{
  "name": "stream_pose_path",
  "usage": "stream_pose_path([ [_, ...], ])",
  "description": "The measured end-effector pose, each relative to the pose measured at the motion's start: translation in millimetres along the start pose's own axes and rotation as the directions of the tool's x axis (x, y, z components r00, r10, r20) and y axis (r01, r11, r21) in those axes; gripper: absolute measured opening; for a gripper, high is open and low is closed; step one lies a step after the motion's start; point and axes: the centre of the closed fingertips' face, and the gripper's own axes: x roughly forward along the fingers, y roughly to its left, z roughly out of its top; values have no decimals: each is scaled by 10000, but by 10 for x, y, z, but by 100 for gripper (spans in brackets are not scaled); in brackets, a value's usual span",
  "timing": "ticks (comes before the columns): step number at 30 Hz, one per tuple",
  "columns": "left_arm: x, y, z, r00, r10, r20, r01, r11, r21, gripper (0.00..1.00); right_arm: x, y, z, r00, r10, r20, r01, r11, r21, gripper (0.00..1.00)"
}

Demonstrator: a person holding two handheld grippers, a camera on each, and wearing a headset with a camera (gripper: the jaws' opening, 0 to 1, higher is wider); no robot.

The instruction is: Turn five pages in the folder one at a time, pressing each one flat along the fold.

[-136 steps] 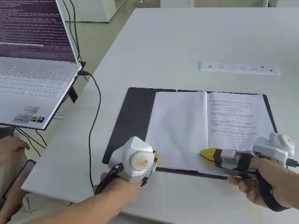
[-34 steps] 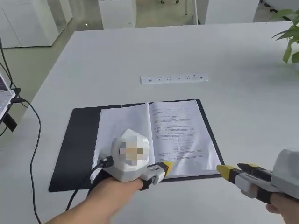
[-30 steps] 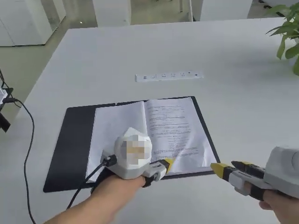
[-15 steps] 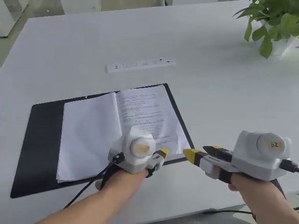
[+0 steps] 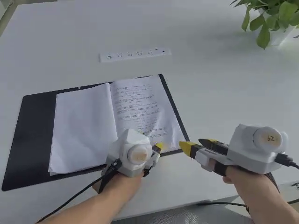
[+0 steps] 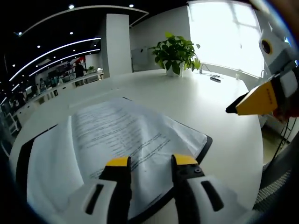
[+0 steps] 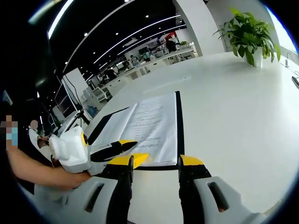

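Power strip (image 5: 135, 54) beyond folder (image 5: 28, 126), plant (image 5: 267, 19) well apart

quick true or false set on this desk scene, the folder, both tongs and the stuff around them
1. The folder lies open on the table. True.
2. The right tongs are clamped on a page. False: they are open and hold nothing, near the folder's right corner.
3. The printed page lies right of the fold, the blank page left of it. True.
4. The power strip rests on the folder. False: it lies on the table beyond the folder, apart from it.
5. The left tongs are open above the printed page. True.
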Motion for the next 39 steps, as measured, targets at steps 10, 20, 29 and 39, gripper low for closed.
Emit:
stream_pose_path([
  [10,-23,250,8,9936,1102,241,-1108,9936,229,3,23,-3,-16,9999,59,-95,-59,10000,-41,36],
  [20,-25,184,6,9980,605,181,-598,9975,-364,0,179,7,-29,9993,225,-300,-228,9997,-98,36],
  [29,-18,193,0,9979,627,179,-621,9975,-341,0,399,16,-5,9970,558,-528,-532,9974,494,33],
  [39,-19,194,0,9981,596,156,-588,9972,-456,0,537,-88,-32,9985,300,-462,-188,9741,2253,0],
])
